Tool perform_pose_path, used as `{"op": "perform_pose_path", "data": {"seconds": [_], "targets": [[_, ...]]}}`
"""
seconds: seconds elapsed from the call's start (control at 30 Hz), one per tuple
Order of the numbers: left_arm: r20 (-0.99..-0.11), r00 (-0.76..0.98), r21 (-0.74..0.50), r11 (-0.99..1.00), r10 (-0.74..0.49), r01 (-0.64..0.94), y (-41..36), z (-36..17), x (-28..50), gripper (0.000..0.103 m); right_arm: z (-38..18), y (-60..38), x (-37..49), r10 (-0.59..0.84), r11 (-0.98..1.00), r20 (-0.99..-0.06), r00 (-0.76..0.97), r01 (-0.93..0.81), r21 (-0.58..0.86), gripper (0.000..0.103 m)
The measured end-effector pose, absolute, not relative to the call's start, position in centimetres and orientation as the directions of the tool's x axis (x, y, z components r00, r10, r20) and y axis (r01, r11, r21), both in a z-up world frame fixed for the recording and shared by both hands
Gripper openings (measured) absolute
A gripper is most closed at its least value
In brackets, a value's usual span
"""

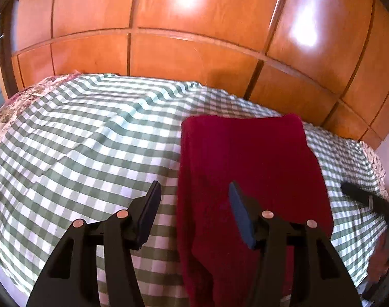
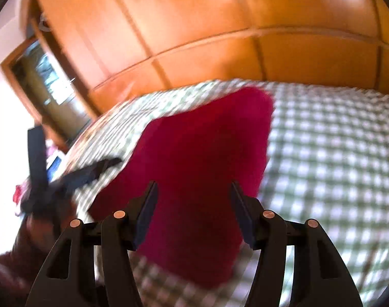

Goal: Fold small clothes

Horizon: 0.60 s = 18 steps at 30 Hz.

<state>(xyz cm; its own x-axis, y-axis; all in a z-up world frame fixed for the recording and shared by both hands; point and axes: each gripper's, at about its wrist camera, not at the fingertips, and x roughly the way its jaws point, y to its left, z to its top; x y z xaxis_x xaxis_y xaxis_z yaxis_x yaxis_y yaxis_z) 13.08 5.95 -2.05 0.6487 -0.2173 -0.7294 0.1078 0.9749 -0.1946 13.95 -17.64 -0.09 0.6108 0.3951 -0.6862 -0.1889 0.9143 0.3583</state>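
Observation:
A dark red garment (image 1: 245,158) lies folded in a long strip on the green-and-white checked bedspread (image 1: 92,133). My left gripper (image 1: 194,192) is open and empty, held above the garment's left edge near its front end. In the right wrist view the same garment (image 2: 199,158) lies ahead, blurred by motion. My right gripper (image 2: 193,192) is open and empty above the garment's near end. The left gripper shows at the left of the right wrist view (image 2: 74,179); the right gripper's finger (image 1: 360,197) shows at the right edge of the left wrist view.
Orange wooden wardrobe panels (image 1: 194,51) stand right behind the bed. A floral sheet (image 1: 4,117) shows at the bed's left edge. A doorway or mirror frame (image 2: 45,89) is at far left in the right wrist view. The bedspread (image 2: 335,153) spreads out right of the garment.

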Motion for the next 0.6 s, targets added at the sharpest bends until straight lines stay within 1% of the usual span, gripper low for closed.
{"op": "perform_pose_path", "data": {"seconds": [0.1,0.17,0.27,0.3,0.33,0.37,0.43,0.5,0.53,0.57,0.6], "targets": [[-0.758,0.622,-0.169,0.98,-0.195,0.101,5.2,-3.5,13.8,0.053,-0.6,-17.0,17.6,0.361,0.927,-0.711,0.603,-0.15,0.344,0.057],[-0.776,0.599,-0.177,0.98,-0.196,0.09,5.2,-4.6,14.2,0.054,-1.2,-16.1,20.1,0.339,0.937,-0.734,0.588,-0.138,0.322,0.057],[-0.786,0.586,-0.181,0.98,-0.198,0.088,5.2,-5.6,14.5,0.055,-3.6,-14.7,23.3,0.237,0.971,-0.804,0.545,-0.107,0.214,0.057],[-0.788,0.583,-0.182,0.979,-0.198,0.087,5.2,-6.0,14.6,0.056,-5.0,-14.4,24.4,0.191,0.982,-0.837,0.513,-0.1,0.162,0.057],[-0.789,0.579,-0.19,0.978,-0.204,0.085,5.2,-6.2,14.7,0.056,-6.4,-14.1,25.1,0.169,0.985,-0.849,0.501,-0.107,0.133,0.058],[-0.789,0.577,-0.201,0.976,-0.211,0.083,5.3,-6.3,14.7,0.056,-7.2,-14.1,25.2,0.163,0.986,-0.84,0.518,-0.111,0.122,0.063],[-0.784,0.583,-0.207,0.975,-0.213,0.078,5.4,-6.1,14.5,0.057,-7.0,-14.4,25.2,0.173,0.985,-0.826,0.536,-0.109,0.135,0.064],[-0.779,0.595,-0.199,0.978,-0.197,0.064,5.5,-5.7,14.2,0.062,-6.8,-14.6,24.9,0.185,0.983,-0.815,0.549,-0.112,0.148,0.066],[-0.778,0.598,-0.194,0.979,-0.192,0.062,5.6,-5.6,14.1,0.062,-6.6,-15.0,24.6,0.192,0.981,-0.809,0.556,-0.112,0.156,0.066],[-0.776,0.602,-0.189,0.98,-0.188,0.063,5.5,-5.4,13.9,0.062,-6.3,-15.2,24.4,0.199,0.98,-0.802,0.563,-0.11,0.165,0.072],[-0.773,0.608,-0.18,0.982,-0.18,0.061,5.5,-5.2,13.6,0.064,-6.0,-15.5,24.0,0.199,0.98,-0.796,0.571,-0.097,0.175,0.087]]}}
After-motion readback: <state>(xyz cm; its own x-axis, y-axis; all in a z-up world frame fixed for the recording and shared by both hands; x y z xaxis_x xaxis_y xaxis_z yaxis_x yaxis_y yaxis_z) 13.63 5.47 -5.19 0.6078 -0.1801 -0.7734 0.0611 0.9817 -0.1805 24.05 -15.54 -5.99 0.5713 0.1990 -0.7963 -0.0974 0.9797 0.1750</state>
